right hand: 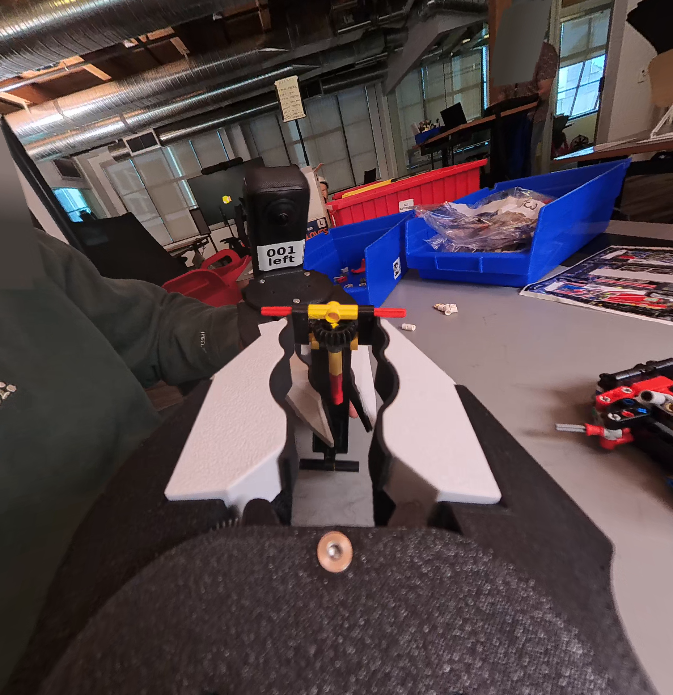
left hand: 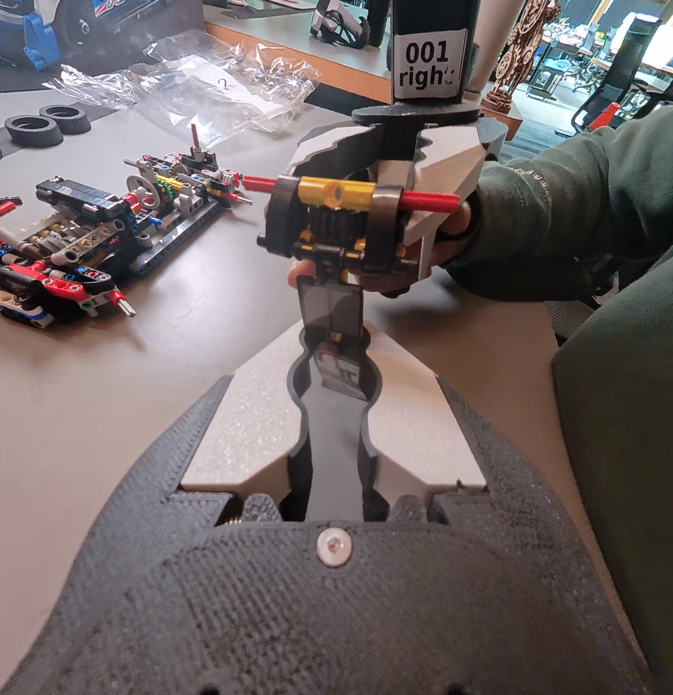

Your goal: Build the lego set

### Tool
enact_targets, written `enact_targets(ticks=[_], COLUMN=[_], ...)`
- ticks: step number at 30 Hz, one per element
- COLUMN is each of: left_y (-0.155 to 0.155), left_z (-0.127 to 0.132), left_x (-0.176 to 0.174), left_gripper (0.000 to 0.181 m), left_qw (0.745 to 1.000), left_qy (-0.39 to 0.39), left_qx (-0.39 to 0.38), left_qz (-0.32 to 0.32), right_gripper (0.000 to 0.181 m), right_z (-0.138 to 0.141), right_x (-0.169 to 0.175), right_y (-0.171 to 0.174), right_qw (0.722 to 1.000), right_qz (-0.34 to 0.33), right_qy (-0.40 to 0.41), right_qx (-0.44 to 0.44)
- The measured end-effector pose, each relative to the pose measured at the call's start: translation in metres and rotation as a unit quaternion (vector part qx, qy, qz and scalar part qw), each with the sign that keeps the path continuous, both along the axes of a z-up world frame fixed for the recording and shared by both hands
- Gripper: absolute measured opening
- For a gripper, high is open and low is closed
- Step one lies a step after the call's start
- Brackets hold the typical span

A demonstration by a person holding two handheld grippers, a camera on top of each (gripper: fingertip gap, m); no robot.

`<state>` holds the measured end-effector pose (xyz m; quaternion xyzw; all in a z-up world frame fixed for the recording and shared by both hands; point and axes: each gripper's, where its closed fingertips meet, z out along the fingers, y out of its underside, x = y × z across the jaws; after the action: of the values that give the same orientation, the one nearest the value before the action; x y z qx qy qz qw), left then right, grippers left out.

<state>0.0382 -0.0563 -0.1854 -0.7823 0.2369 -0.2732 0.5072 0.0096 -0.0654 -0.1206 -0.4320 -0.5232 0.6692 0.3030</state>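
Left wrist view shows our two grippers meeting above the tabletop (left hand: 214,357) over one small gear subassembly (left hand: 335,222): yellow connector, black gear, red axle. We judge this a mid-build step, joining or adjusting the module before it goes onto the chassis (left hand: 102,233) lying well to the left. Our left gripper (left hand: 333,349) has its fingers narrow, pinching the module's dark lower panel. Our right gripper (right hand: 333,398) is closed around its black frame. Next calls for steady alignment.

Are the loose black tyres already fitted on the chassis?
No. In the left wrist view two black tyres lie flat on the table, apart from the chassis.
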Motion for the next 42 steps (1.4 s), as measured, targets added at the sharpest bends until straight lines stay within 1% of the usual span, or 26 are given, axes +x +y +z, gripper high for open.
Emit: enact_targets(ticks=[3, 4, 5, 7, 9, 12, 13, 15, 18, 19, 21, 23, 26, 30, 32, 34, 35, 37, 39, 42], left_y=[0.004, 0.006, 0.008, 0.015, 0.019, 0.020, 0.019, 0.018, 0.015, 0.014, 0.010, 0.007, 0.002, -0.007, -0.007, -0.006, -0.006, -0.003, -0.003, -0.004], left_z=[0.003, 0.003, 0.002, -0.002, -0.007, -0.019, -0.024, -0.031, -0.040, -0.042, -0.046, -0.050, -0.054, -0.055, -0.052, -0.050, -0.051, -0.052, -0.052, -0.052], left_x=[-0.012, -0.018, -0.025, -0.046, -0.065, -0.074, -0.073, -0.071, -0.069, -0.066, -0.059, -0.055, -0.048, -0.039, -0.040, -0.043, -0.045, -0.047, -0.045, -0.042], left_gripper=[0.018, 0.018, 0.018, 0.018, 0.017, 0.017, 0.018, 0.017, 0.017, 0.018, 0.019, 0.021, 0.028, 0.041, 0.042, 0.042, 0.041, 0.033, 0.024, 0.024], left_qw=[1.000, 1.000, 0.999, 0.993, 0.978, 0.956, 0.952, 0.944, 0.932, 0.932, 0.938, 0.941, 0.943, 0.961, 0.968, 0.972, 0.972, 0.973, 0.974, 0.974], left_qy=[0.003, 0.011, 0.025, 0.085, 0.172, 0.263, 0.280, 0.309, 0.350, 0.352, 0.341, 0.336, 0.331, 0.276, 0.248, 0.232, 0.230, 0.228, 0.223, 0.222], left_qx=[0.006, 0.008, 0.009, 0.023, 0.042, 0.048, 0.046, 0.047, 0.046, 0.045, 0.036, 0.026, 0.026, 0.003, -0.006, -0.013, -0.014, -0.010, -0.006, -0.002], left_qz=[0.018, 0.026, 0.037, 0.078, 0.110, 0.120, 0.115, 0.105, 0.088, 0.078, 0.059, 0.041, 0.007, -0.035, -0.038, -0.035, -0.034, -0.027, -0.031, -0.037], right_gripper=[0.041, 0.046, 0.046, 0.045, 0.042, 0.042, 0.043, 0.045, 0.047, 0.049, 0.052, 0.055, 0.052, 0.051, 0.052, 0.053, 0.054, 0.056, 0.057, 0.048], right_z=[-0.002, -0.001, 0.000, 0.002, 0.004, 0.000, -0.004, -0.015, -0.032, -0.038, -0.058, -0.079, -0.095, -0.103, -0.103, -0.100, -0.100, -0.102, -0.110, -0.114], right_x=[0.000, 0.001, 0.003, 0.007, 0.010, 0.009, 0.008, 0.005, 0.005, 0.005, 0.010, 0.014, 0.019, 0.019, 0.016, 0.009, 0.007, 0.002, -0.001, -0.002], right_y=[0.008, 0.012, 0.015, 0.025, 0.034, 0.035, 0.032, 0.026, 0.021, 0.020, 0.015, 0.016, 0.015, 0.019, 0.021, 0.024, 0.024, 0.023, 0.022, 0.016], right_qw=[1.000, 1.000, 1.000, 1.000, 0.999, 0.998, 0.997, 0.990, 0.965, 0.956, 0.942, 0.930, 0.921, 0.912, 0.911, 0.909, 0.905, 0.897, 0.887, 0.888], right_qz=[-0.002, -0.005, -0.004, -0.008, -0.020, -0.027, -0.030, -0.035, -0.043, -0.041, -0.010, 0.009, 0.039, 0.080, 0.100, 0.106, 0.112, 0.125, 0.138, 0.151], right_qy=[-0.010, -0.011, -0.011, -0.018, -0.026, -0.050, -0.057, -0.071, -0.089, -0.102, -0.145, -0.191, -0.218, -0.244, -0.254, -0.253, -0.254, -0.259, -0.272, -0.268], right_qx=[0.003, 0.007, 0.010, 0.013, 0.011, 0.026, 0.047, 0.115, 0.242, 0.274, 0.303, 0.313, 0.320, 0.320, 0.308, 0.314, 0.321, 0.335, 0.347, 0.342])
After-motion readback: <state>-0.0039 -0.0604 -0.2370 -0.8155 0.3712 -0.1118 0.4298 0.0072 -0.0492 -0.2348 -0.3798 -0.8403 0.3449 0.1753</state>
